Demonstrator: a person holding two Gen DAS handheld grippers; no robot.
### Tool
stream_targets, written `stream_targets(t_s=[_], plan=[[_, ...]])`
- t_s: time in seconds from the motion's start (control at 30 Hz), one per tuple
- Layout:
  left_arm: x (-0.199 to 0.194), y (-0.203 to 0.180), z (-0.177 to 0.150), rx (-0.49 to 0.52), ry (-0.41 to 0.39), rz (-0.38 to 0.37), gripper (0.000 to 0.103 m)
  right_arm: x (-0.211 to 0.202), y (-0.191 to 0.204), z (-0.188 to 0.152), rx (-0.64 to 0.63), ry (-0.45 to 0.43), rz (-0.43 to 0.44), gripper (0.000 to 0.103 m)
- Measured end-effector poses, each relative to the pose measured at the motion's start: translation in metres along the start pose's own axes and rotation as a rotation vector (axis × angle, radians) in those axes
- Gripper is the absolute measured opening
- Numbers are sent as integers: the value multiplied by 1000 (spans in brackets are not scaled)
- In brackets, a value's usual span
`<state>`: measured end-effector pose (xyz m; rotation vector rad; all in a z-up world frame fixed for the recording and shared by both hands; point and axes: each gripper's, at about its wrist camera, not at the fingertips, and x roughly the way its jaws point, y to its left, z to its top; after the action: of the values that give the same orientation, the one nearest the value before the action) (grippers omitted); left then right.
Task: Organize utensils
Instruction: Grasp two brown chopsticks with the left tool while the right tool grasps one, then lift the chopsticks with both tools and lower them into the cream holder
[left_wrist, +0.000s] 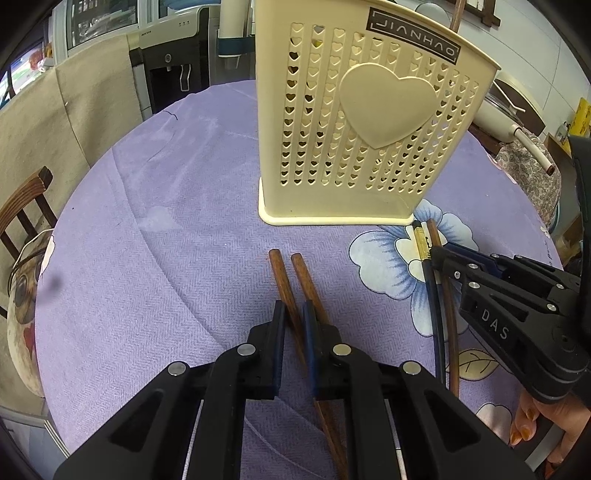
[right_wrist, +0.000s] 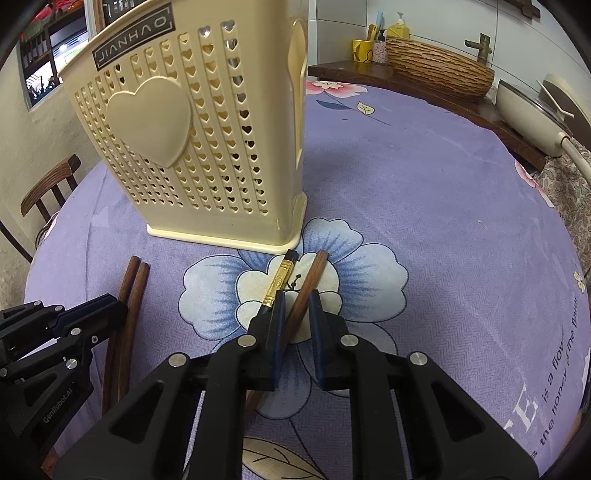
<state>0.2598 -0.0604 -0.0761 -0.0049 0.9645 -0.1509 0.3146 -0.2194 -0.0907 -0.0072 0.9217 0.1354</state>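
My left claw (left_wrist: 294, 314) is clenched on one brown chopstick (left_wrist: 286, 291) lying on the worktop (left_wrist: 166, 258); my right claw (right_wrist: 296, 306) grips another (right_wrist: 308, 286). I'd lift both level, then tip them into the cream holder (left_wrist: 351, 122).

Purple flowered tablecloth (right_wrist: 424, 177) over the table. Wooden chair (left_wrist: 26, 210) at its left edge. Past far edge: wood basin (right_wrist: 439, 68) w/ brass tap (right_wrist: 480, 46), soap bottle (right_wrist: 399, 26), yellow mug (right_wrist: 360, 50).
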Motion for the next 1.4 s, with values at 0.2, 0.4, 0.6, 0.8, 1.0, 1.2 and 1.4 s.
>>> stream_targets(t_s=[0.2, 0.4, 0.6, 0.8, 1.0, 1.2, 1.4], plan=[[1, 3, 1, -10, -1, -4, 9, 0, -4, 1, 13, -4, 14, 13], [1, 10, 2, -54, 1, -41, 8, -2, -19, 1, 90, -6, 88, 12], [-5, 19, 5, -104, -26, -93, 8, -11, -36, -2, 172, -27, 171, 11], [-20, 22, 7, -120, -58, -120, 7, -22, -50, -5, 235, -51, 235, 10], [-46, 22, 9, -124, -114, -151, 7, -53, -53, -3, 247, -125, 285, 9], [-80, 24, 11, -123, -186, -185, 7, -93, -50, -2, 237, -210, 352, 8], [-110, 27, 11, -118, -258, -212, 7, -140, -47, -7, 204, -306, 398, 7]])
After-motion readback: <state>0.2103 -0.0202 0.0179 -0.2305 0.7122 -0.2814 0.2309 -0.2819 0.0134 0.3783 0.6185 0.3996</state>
